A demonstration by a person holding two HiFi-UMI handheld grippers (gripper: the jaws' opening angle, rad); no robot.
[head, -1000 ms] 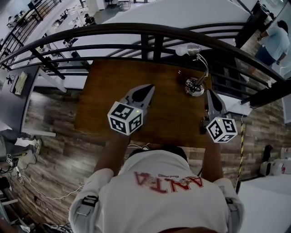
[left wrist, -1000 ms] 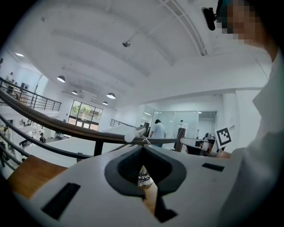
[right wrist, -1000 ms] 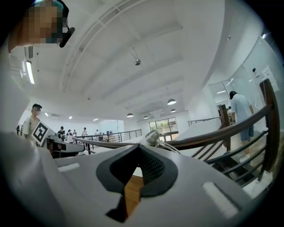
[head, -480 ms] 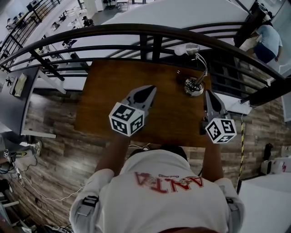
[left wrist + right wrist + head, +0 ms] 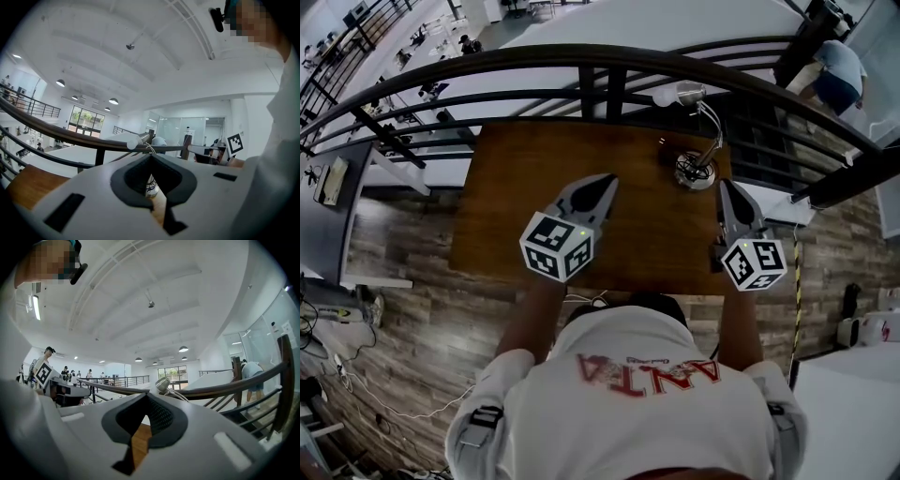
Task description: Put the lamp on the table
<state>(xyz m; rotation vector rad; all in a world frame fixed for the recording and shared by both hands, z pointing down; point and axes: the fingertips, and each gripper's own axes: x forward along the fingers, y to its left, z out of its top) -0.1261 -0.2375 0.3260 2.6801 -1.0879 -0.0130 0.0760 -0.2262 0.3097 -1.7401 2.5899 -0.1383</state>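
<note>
A small desk lamp stands on the brown wooden table at its back right corner: round metal base, bent neck, white head reaching over the railing. My left gripper hovers over the table's middle, shut and empty. My right gripper is shut and empty too, just in front of the lamp base and clear of it. In the left gripper view the lamp base shows behind the shut jaws. Above the shut jaws in the right gripper view, the lamp head shows.
A dark curved railing runs along the table's far edge, with a drop to a lower floor behind it. Wood plank floor surrounds the table. A person stands at the far right. A white table sits at the lower right.
The head view has shifted slightly, so the table and lamp sit a little higher and further left. Both grippers stay shut over the table; the lamp has not moved on it.
</note>
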